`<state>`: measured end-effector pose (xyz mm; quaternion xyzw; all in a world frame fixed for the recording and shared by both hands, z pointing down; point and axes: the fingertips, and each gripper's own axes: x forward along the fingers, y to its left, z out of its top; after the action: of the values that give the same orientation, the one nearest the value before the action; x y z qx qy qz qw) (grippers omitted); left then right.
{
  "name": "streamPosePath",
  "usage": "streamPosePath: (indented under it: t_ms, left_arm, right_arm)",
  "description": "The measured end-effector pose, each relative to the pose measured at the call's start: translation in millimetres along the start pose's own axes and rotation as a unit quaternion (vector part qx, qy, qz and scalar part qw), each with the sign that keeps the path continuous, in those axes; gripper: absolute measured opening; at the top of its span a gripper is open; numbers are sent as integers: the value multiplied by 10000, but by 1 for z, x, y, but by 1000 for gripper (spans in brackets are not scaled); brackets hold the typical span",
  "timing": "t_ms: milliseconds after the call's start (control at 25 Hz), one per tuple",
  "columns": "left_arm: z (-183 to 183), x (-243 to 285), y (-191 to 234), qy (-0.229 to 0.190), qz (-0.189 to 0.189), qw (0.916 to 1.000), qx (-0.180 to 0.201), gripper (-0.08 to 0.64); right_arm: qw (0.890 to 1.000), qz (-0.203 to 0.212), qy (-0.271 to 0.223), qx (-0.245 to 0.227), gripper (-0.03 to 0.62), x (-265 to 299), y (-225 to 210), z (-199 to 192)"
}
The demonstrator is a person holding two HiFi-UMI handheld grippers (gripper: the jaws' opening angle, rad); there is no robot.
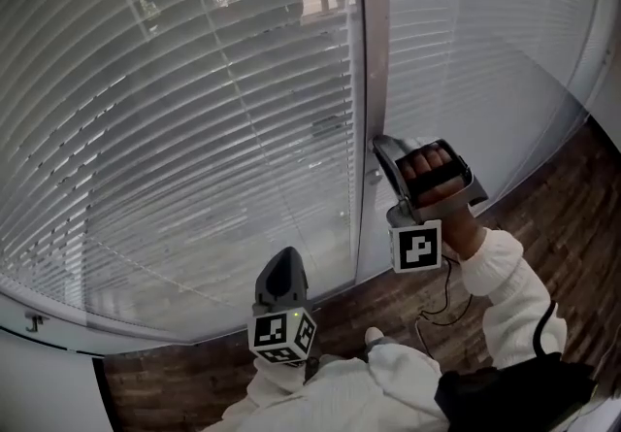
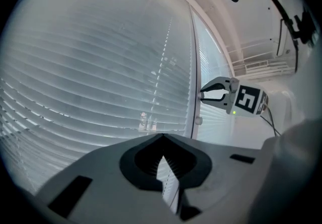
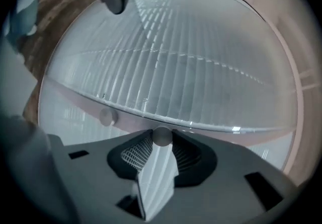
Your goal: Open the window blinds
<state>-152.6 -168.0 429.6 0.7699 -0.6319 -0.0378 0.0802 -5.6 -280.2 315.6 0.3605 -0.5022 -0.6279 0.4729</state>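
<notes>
Closed white slatted blinds (image 1: pixel 194 129) cover two panes either side of a grey mullion (image 1: pixel 372 32). My right gripper (image 1: pixel 380 144) points level at the mullion, rolled on its side. Its jaws are shut on a small round knob (image 3: pixel 162 136), which fills the gap between the tips of that gripper (image 3: pixel 162 133). In the left gripper view the right gripper (image 2: pixel 200 95) is seen pinching at the thin vertical wand line. My left gripper (image 1: pixel 283 260) hangs lower, in front of the left blind and apart from it. Its tips (image 2: pixel 162 137) meet with nothing between them.
A second small knob (image 2: pixel 198 121) sits on the mullion just below the held one, also seen in the right gripper view (image 3: pixel 106 116). Dark wood floor (image 1: pixel 543 197) runs along the window's base, and a white sill (image 1: pixel 49 372) is at the lower left. The person's white sleeves (image 1: pixel 505 275) fill the foreground.
</notes>
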Motion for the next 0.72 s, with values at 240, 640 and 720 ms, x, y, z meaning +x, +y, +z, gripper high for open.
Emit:
streamPosePath:
  t_ms: [240,640,720]
  left_arm:
    - [1,8,-4,-29,-17,10000,-24,-2]
    - [-3,14,-3,20,-56,9999,-85,-2]
    - [-5,14,-7,48,-114,9999,-102,-2]
  right_arm:
    - [9950,-179,-432,881,132,-1,-2,-4]
    - [1001,1085,-1189,9819,143,-6,1,-28]
    - [219,964,-1256,9871,143,0,-3,-30]
